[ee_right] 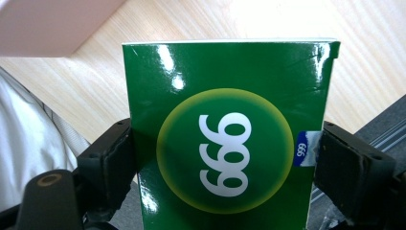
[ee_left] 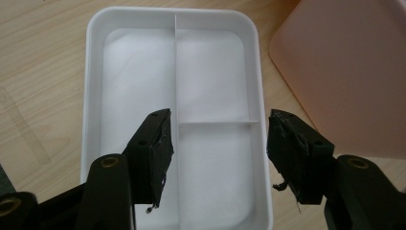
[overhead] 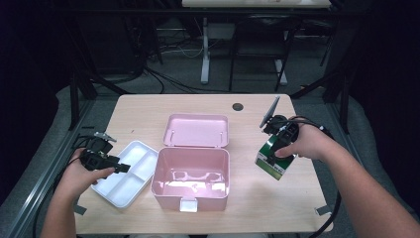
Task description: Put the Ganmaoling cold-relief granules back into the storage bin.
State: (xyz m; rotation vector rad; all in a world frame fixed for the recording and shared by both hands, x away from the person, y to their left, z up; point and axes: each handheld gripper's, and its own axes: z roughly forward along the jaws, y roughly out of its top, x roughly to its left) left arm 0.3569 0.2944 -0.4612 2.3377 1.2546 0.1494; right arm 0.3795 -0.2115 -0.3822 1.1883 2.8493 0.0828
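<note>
A green box [overhead: 271,157] with a yellow-ringed "999" disc [ee_right: 225,153] is clamped between the jaws of my right gripper [overhead: 278,145] over the table's right side, right of the pink case. My right gripper [ee_right: 225,167] is shut on its two sides. My left gripper [overhead: 121,167] is open over the white divided tray [overhead: 143,153] at the left. In the left gripper view, my left gripper [ee_left: 218,148] straddles the tray's [ee_left: 93,96] small compartment, nothing between its fingers. The open pink case [overhead: 190,186] stands mid-table with its lid [overhead: 197,130] laid back.
The pink case's wall [ee_left: 344,72] lies just right of the tray. A dark round hole [overhead: 237,106] marks the table's far side. Bare wood stretches along the back and front right. Desk legs and cables stand on the floor beyond.
</note>
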